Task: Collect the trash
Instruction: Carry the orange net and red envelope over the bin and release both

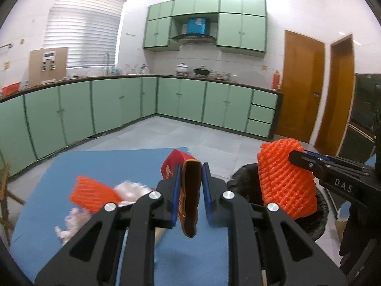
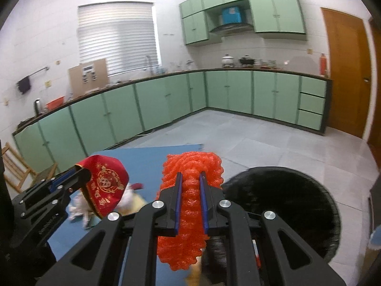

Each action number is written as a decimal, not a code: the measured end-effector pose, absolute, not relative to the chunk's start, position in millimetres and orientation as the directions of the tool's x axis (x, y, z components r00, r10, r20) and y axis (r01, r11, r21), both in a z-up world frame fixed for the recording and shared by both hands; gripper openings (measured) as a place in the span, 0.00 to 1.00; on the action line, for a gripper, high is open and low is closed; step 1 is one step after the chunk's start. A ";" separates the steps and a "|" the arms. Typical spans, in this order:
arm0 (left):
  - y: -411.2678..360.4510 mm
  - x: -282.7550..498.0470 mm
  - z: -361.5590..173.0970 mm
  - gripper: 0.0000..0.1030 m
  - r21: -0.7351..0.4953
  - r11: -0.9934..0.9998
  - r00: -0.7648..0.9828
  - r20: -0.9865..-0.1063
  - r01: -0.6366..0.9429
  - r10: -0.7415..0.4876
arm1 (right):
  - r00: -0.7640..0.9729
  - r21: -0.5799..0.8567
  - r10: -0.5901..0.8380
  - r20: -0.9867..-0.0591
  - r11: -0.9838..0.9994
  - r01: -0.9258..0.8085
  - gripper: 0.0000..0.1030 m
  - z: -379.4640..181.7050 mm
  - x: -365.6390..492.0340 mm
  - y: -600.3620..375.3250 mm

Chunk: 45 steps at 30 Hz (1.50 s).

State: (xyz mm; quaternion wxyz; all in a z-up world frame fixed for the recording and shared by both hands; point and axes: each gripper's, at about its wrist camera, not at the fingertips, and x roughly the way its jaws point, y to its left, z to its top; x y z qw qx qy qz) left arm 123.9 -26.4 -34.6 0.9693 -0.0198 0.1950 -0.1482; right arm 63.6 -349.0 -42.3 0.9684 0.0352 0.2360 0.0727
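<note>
In the left wrist view, the left gripper (image 1: pixel 190 181) was clamped on a red and gold snack wrapper (image 1: pixel 188 190) above the blue table (image 1: pixel 107 166), where another orange foam net (image 1: pixel 92 195) and crumpled white plastic (image 1: pixel 128 190) lay. In the right wrist view, the right gripper (image 2: pixel 190 190) was pinched tight on an orange foam fruit net (image 2: pixel 190 166), just beside the black-lined trash bin (image 2: pixel 285 202).

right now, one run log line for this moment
left gripper: shut on red wrapper | right gripper: shut on orange foam net | black bin: beside right | blue table: trash left
</note>
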 end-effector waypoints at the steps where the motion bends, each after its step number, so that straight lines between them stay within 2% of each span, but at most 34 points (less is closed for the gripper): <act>1: -33.9 125.6 -35.9 0.15 -0.099 0.952 0.876 -0.373 0.291 -0.306 | 0.882 0.097 0.136 -0.450 0.990 -0.102 0.13 -42.2 64.8 -360.2; 13: -160.3 170.5 -68.2 0.15 -0.113 0.884 0.791 -0.407 0.453 -0.457 | 0.860 0.086 -0.037 -0.510 0.992 0.093 0.13 -70.5 86.2 -465.1; 24: -227.9 203.2 -113.3 0.16 -0.112 0.848 0.721 -0.478 0.517 -0.503 | 0.810 0.079 -0.090 -0.579 0.983 0.166 0.14 -114.9 108.4 -518.2; 27: -235.3 213.2 -117.6 0.19 -0.114 0.834 0.698 -0.494 0.540 -0.519 | 0.805 0.083 -0.092 -0.587 0.981 0.173 0.18 -122.1 112.6 -525.8; 28: -237.3 214.8 -119.3 0.22 -0.118 0.830 0.688 -0.503 0.544 -0.523 | 0.801 0.082 -0.097 -0.590 0.980 0.179 0.20 -124.7 113.3 -528.5; 30: -238.6 219.5 -122.8 0.25 -0.135 0.825 0.669 -0.522 0.549 -0.530 | 0.794 0.080 -0.107 -0.598 0.978 0.192 0.26 -128.1 113.3 -532.1; 31: -240.4 222.6 -122.7 0.27 -0.138 0.824 0.663 -0.528 0.550 -0.531 | 0.792 0.077 -0.115 -0.600 0.977 0.201 0.32 -129.1 112.5 -533.2; 33: -240.1 223.1 -123.5 0.35 -0.138 0.821 0.659 -0.531 0.553 -0.533 | 0.787 0.067 -0.140 -0.601 0.972 0.224 0.44 -130.1 110.3 -536.6; 37: -231.9 223.5 -119.2 0.50 -0.144 0.829 0.669 -0.525 0.540 -0.526 | 0.791 0.067 -0.167 -0.589 0.965 0.254 0.79 -128.1 102.9 -540.1; 38: -226.0 221.8 -116.7 0.56 -0.141 0.835 0.679 -0.519 0.531 -0.519 | 0.795 0.064 -0.176 -0.581 0.963 0.260 0.84 -126.9 100.0 -539.8; 41: -211.6 215.7 -108.6 0.66 -0.137 0.848 0.702 -0.502 0.512 -0.505 | 0.803 0.070 -0.182 -0.568 0.961 0.267 0.94 -120.5 93.3 -534.0; 45: -182.7 206.5 -92.5 0.71 -0.140 0.866 0.734 -0.476 0.481 -0.485 | 0.821 0.096 -0.163 -0.547 0.962 0.256 0.94 -109.0 86.3 -524.2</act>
